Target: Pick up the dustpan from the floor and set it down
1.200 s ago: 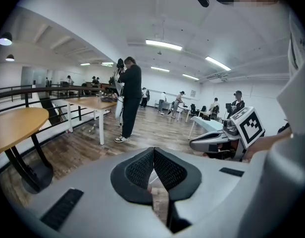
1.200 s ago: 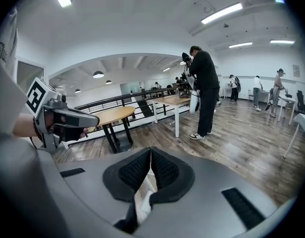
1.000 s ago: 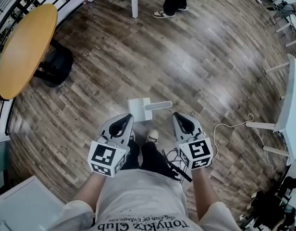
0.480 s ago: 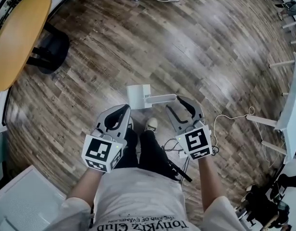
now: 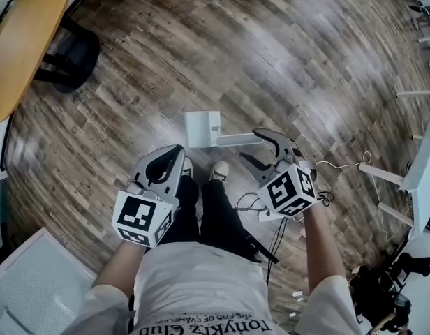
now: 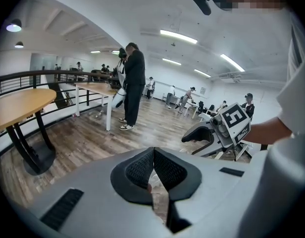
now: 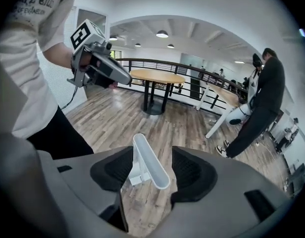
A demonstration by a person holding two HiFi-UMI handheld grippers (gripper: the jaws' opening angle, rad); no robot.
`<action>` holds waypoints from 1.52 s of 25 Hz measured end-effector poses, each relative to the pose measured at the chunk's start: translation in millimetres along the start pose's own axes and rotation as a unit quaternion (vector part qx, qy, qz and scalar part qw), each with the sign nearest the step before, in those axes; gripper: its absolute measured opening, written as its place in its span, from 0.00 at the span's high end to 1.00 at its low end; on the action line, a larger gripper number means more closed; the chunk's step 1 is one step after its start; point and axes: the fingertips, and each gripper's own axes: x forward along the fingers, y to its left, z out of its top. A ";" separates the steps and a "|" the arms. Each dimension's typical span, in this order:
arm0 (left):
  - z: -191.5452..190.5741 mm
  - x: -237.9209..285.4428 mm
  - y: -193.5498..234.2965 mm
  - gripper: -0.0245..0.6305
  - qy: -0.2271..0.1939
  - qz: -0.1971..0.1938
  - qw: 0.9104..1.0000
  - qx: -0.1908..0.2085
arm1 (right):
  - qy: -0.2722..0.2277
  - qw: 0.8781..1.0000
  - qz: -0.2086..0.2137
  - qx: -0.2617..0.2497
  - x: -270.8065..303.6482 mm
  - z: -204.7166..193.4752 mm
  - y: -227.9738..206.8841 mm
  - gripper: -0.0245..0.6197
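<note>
Right gripper [image 5: 251, 146] is gaping wide, its jaws having just been opening, and the handle [image 7: 150, 160] of the dustpan [image 5: 202, 129] is sitting between the 2 pads, with neither pressing on it. The dustpan is lying on the floor [image 5: 306, 68] just ahead of the person's shoes, its long axis running from the pan along the handle into this gripper. Left gripper [image 5: 174, 160] is hovering shut and empty, near the pan but apart, so the right one is looking better placed for the grasp.

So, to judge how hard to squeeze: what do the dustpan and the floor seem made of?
The dustpan looks like grey moulded plastic, matt, with a smooth thin-walled handle. The floor shows wood-grain planks with a slight sheen; real wood or laminate, I cannot tell.
</note>
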 end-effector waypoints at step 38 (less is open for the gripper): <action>-37.5 -3.4 29.4 0.93 0.024 0.039 0.998 -0.051 | 0.083 0.966 0.155 -0.190 90.9 -40.2 27.2 0.72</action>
